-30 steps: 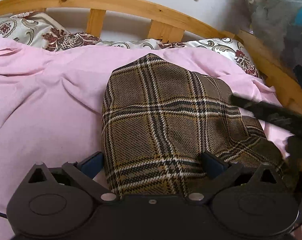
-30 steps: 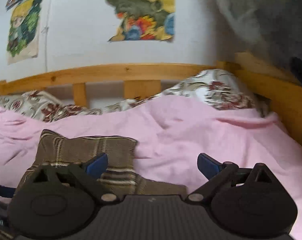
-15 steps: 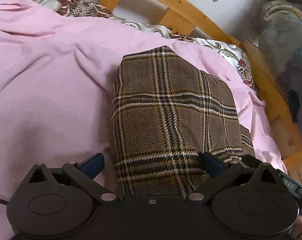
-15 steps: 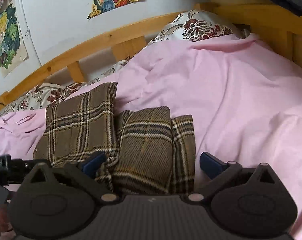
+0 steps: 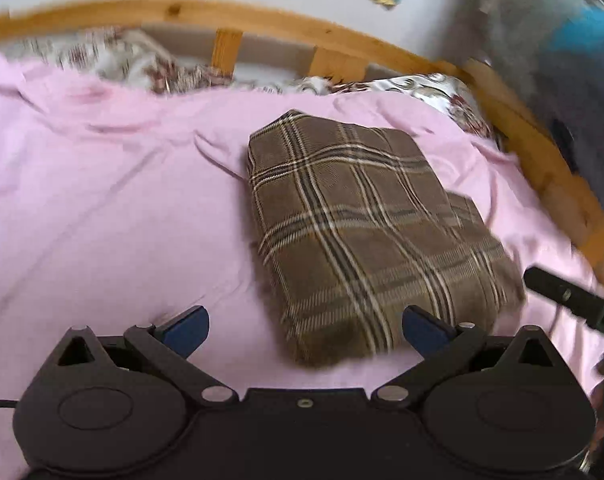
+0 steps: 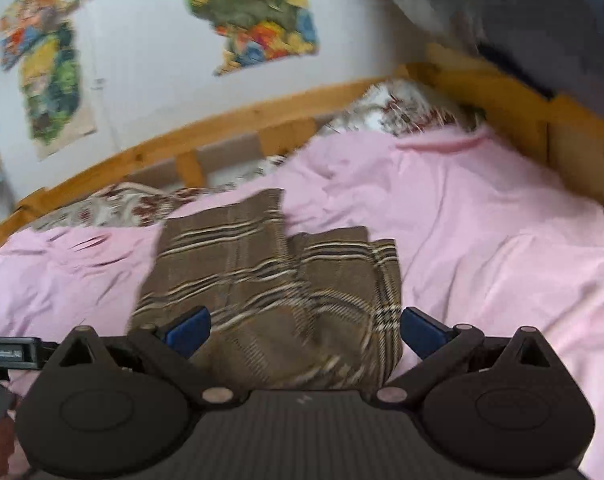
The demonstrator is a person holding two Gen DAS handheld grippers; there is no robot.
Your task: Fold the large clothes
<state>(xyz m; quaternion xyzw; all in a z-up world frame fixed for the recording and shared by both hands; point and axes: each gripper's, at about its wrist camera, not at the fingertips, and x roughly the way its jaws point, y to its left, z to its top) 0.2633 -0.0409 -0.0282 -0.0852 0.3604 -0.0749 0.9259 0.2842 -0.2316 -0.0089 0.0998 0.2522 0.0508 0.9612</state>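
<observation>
A brown plaid garment (image 5: pixel 362 232) lies folded into a thick rectangle on the pink bed sheet (image 5: pixel 102 208). It also shows in the right wrist view (image 6: pixel 278 292). My left gripper (image 5: pixel 304 330) is open and empty, just in front of the garment's near edge. My right gripper (image 6: pixel 304 330) is open and empty, above the garment's near right end. Part of the right gripper shows as a dark bar at the right edge of the left wrist view (image 5: pixel 570 304). Both views are blurred by motion.
A wooden headboard rail (image 5: pixel 262 24) runs along the back, with patterned pillows (image 5: pixel 422 92) under it. A wooden side rail (image 5: pixel 542 152) stands to the right, with a pile of grey and blue clothes (image 5: pixel 550 60) beyond. Posters (image 6: pixel 262 16) hang on the white wall.
Both grippers have drawn back and risen from the folded garment, which now lies free on the sheet. The left view has swung back to show the headboard.
</observation>
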